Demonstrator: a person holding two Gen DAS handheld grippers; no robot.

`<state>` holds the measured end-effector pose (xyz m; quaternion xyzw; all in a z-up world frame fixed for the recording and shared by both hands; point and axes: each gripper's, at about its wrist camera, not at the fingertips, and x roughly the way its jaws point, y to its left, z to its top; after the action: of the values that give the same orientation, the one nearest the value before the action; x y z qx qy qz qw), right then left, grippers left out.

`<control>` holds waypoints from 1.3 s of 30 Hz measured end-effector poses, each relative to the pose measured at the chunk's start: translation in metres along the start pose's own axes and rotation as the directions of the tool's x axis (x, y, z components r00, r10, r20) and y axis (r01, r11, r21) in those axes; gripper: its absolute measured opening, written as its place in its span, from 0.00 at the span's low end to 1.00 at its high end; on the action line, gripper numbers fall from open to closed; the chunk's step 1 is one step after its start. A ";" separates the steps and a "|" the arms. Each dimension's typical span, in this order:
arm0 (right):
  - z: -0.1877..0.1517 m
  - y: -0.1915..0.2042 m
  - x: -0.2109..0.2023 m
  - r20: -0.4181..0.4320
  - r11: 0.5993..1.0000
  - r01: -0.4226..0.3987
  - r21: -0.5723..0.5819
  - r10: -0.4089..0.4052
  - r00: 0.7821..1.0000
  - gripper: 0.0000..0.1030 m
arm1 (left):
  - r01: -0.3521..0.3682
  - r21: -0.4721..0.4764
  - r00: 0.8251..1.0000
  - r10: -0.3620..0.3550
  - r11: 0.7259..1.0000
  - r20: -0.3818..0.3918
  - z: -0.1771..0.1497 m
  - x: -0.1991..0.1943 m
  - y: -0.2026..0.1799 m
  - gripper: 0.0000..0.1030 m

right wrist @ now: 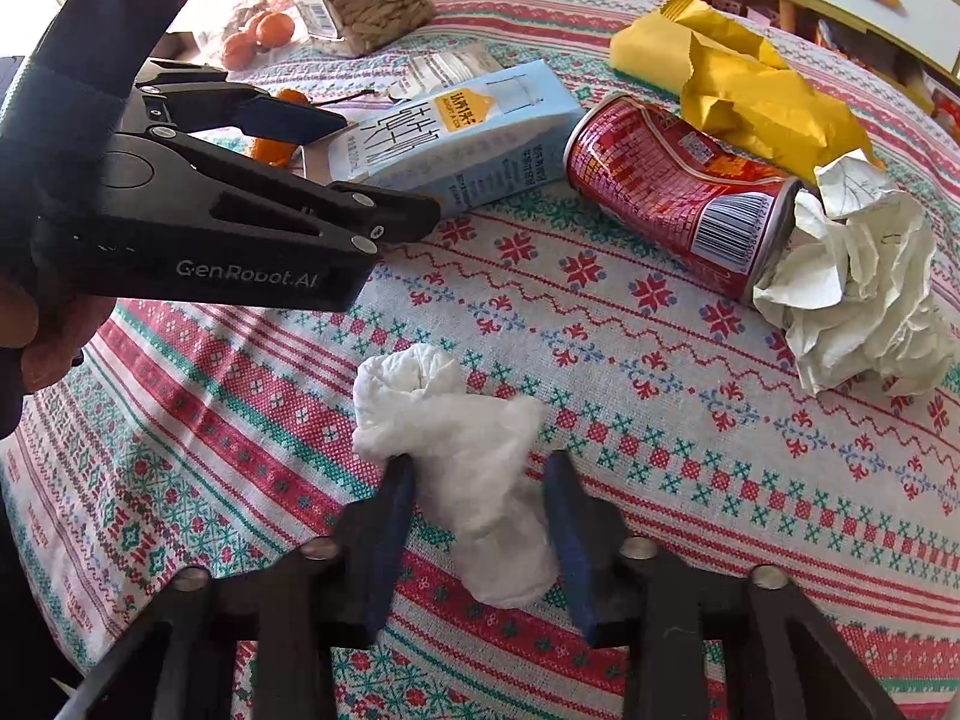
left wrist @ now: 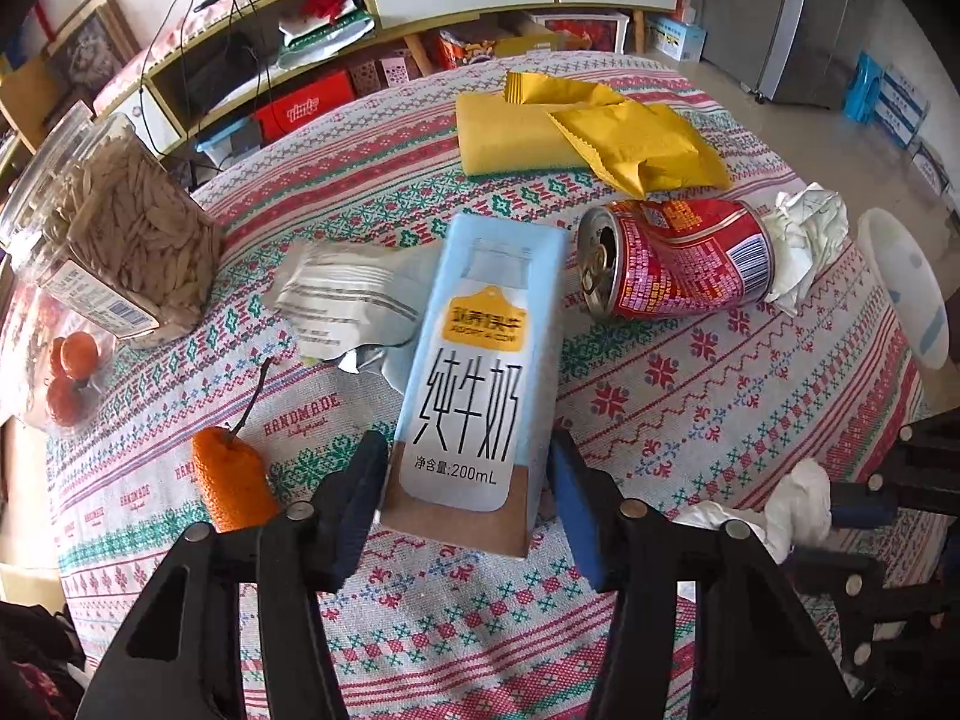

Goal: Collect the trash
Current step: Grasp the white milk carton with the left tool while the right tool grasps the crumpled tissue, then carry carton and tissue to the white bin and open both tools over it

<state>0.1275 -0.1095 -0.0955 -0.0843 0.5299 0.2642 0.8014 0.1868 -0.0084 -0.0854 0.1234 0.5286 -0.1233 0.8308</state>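
- Trash lies scattered over the patterned tablecloth (left wrist: 690, 408): a milk carton (left wrist: 474, 378), a dented red can (left wrist: 678, 258), crumpled white paper (left wrist: 804, 240), a yellow wrapper (left wrist: 636, 138), a silver foil packet (left wrist: 348, 300), orange peel (left wrist: 231, 480) and a white tissue wad (right wrist: 462, 462).
- Milk carton: lies flat directly ahead of my left gripper (left wrist: 468, 492), its long axis running away from me along the line of the fingers; its near, brown-banded end sits between the jaws.
- Left gripper: jaws stand apart on either side of that near end. A narrow gap shows on each side, so I judge it straddling, not yet gripping.
- Left hand is plainly the nearer to the carton; closing across its short width looks like the coming move.
- Right gripper (right wrist: 480, 510): clenched on the tissue wad, which bulges out ahead of the pads.
- Red can lies on its side beyond the carton, open mouth toward it, base touching the crumpled paper.
- Containers: a clear plastic jar (left wrist: 114, 228) holds pale seeds; a clear bag (left wrist: 60, 366) beside it holds small oranges. Neither reads as trash.
- No bin is clearly identifiable; a pale rounded object (left wrist: 906, 282) past the table's right edge is too unclear to name.
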 end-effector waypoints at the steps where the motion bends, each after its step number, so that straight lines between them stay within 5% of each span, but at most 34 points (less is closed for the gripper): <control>1: 0.000 -0.002 -0.003 0.007 1.000 -0.002 0.007 0.001 1.000 0.12 | 0.011 -0.010 1.000 -0.011 1.000 0.009 0.000 -0.003 0.000 0.52; 11: -0.001 -0.023 -0.044 0.063 0.994 -0.050 0.100 0.044 0.997 0.06 | 0.065 -0.111 0.997 -0.060 0.992 0.044 -0.013 -0.046 -0.008 0.51; 22: -0.006 -0.065 -0.098 0.178 0.969 -0.085 0.231 0.044 0.983 0.06 | 0.134 -0.259 0.982 -0.092 0.957 0.167 -0.035 -0.107 0.002 0.50; 31: -0.023 -0.088 -0.138 0.225 0.950 -0.089 0.298 0.021 0.974 0.06 | 0.209 -0.200 0.961 -0.163 0.957 0.224 -0.032 -0.134 -0.050 0.50; 39: -0.043 -0.127 -0.171 0.261 0.915 -0.078 0.395 -0.030 0.965 0.06 | 0.272 -0.120 0.949 -0.245 0.955 0.198 -0.022 -0.136 -0.113 0.50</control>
<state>0.1073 -0.2918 0.0207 0.1242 0.4635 0.1687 0.8610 0.0744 -0.0972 0.0212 -0.0197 0.4702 -0.2032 0.8586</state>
